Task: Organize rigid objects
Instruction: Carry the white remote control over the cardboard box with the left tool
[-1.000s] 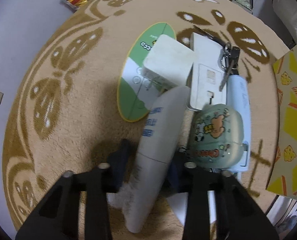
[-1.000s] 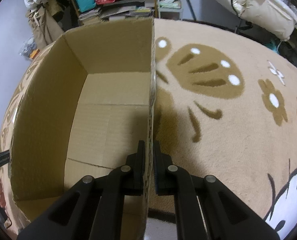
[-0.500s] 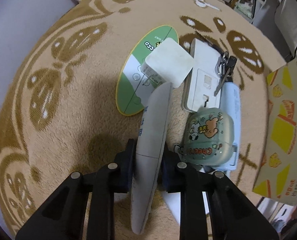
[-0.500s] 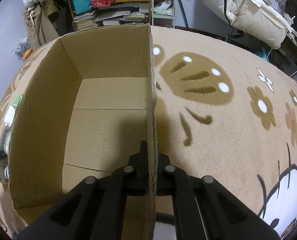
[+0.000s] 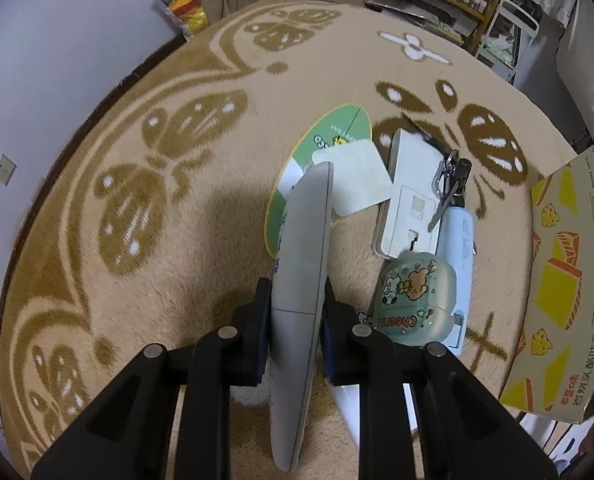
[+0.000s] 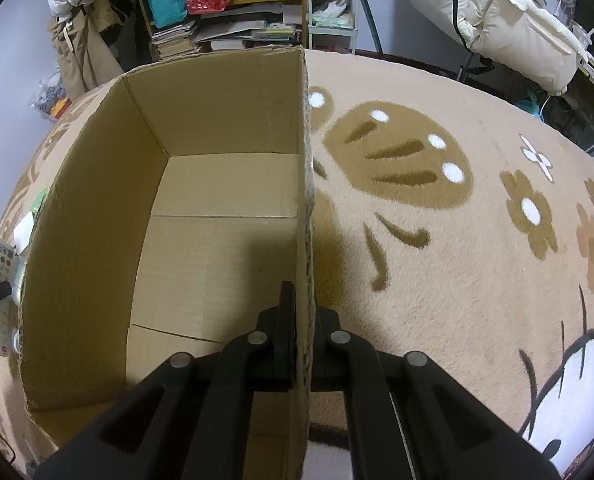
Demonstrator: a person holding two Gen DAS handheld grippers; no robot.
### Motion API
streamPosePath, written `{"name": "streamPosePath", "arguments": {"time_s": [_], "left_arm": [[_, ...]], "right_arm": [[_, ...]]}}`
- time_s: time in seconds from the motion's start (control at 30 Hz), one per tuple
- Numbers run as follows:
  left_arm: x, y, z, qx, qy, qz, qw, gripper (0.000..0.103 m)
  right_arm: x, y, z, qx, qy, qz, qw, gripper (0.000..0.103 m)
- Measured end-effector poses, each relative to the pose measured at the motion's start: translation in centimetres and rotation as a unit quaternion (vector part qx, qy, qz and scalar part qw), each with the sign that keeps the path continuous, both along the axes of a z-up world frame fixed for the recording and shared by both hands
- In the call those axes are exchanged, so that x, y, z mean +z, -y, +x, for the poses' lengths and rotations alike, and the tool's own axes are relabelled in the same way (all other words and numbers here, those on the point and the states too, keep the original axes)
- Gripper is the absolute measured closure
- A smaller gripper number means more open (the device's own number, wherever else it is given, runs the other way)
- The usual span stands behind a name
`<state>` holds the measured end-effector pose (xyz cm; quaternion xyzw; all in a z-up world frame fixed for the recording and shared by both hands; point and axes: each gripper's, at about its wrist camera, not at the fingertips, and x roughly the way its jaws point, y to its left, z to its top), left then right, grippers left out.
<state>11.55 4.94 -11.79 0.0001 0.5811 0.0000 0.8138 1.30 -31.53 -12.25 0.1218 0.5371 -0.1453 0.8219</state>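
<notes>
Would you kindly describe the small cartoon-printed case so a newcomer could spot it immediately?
Start at the round beige patterned rug and find the cluster of items beside the yellow-printed cardboard box. Nearest the left gripper lies a rounded translucent green case, the only item with cartoon animals and "Cheers" lettering.

A beige rug (image 5: 225,264) with brown butterfly patterns carried everything. On it lay a green round card (image 5: 337,136), a white flat case (image 5: 409,204), a pale blue bottle (image 5: 457,240) and a cartoon-printed pouch (image 5: 413,304). At three o'clock stood an open cardboard box (image 5: 557,288).
</notes>
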Motion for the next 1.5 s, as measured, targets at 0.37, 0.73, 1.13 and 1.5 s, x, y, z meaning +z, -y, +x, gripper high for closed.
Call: {"name": "streamPosePath", "arguments": {"time_s": [0.37, 0.73, 1.13, 1.5], "left_arm": [[6.1, 4.6, -2.1, -0.062, 0.098, 0.025, 0.993, 0.083], [11.0, 13.1, -4.3, -0.146, 0.162, 0.01, 0.9759, 0.083], [11.0, 20.7, -6.1, -0.201, 0.167, -0.014, 0.9651, 0.083], [8.2, 24.2, -5.8, -0.228, 0.135, -0.034, 0.9638, 0.083]], "right_arm": [[0.0, 0.0, 0.0, 0.0, 0.0, 0.002, 1.0, 0.098], [-0.1, 0.0, 0.0, 0.002, 0.001, 0.006, 1.0, 0.098], [-0.2, 0.0, 0.0, 0.004, 0.003, 0.009, 1.0, 0.098], [-0.2, 0.3, -0.1, 0.006, 0.004, 0.015, 1.0, 0.098]]}}
